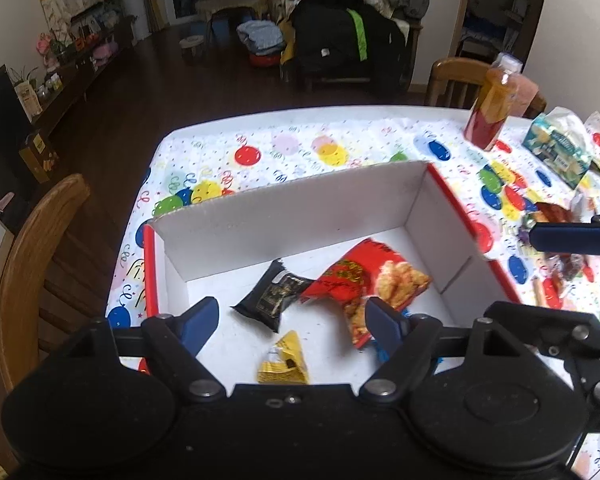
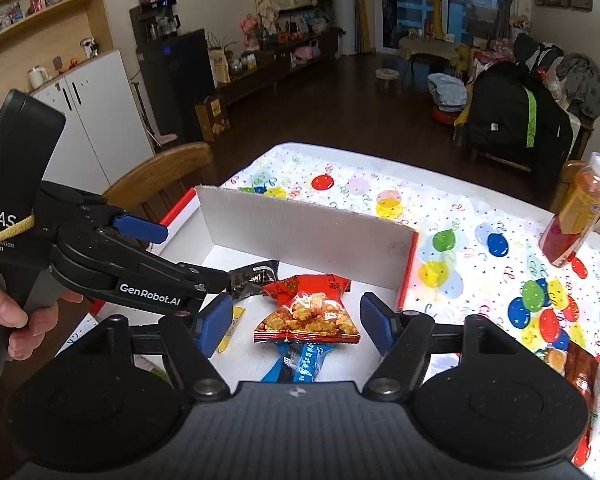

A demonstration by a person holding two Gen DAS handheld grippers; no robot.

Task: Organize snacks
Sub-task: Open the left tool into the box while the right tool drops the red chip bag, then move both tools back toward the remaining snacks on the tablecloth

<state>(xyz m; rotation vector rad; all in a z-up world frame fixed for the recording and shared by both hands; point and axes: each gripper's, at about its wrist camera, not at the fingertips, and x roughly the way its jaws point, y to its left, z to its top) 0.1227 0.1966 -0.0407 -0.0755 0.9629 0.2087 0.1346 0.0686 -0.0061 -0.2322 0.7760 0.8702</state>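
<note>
Dark wood floor, white cabinet

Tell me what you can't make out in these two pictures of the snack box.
- Blue packet: right wrist view, upper part under the red snack bag, lower end behind the camera mount.
- Black packet: right wrist view, partly behind the left tongs.
- Loose snacks beside the box: left wrist view, blurred, cut by the frame edge.

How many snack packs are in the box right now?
4 that I can see: a black pack at the middle, a red pack to its right, a yellow pack nearest the left tongs, and a blue pack under the red one. Others may be hidden.
</note>
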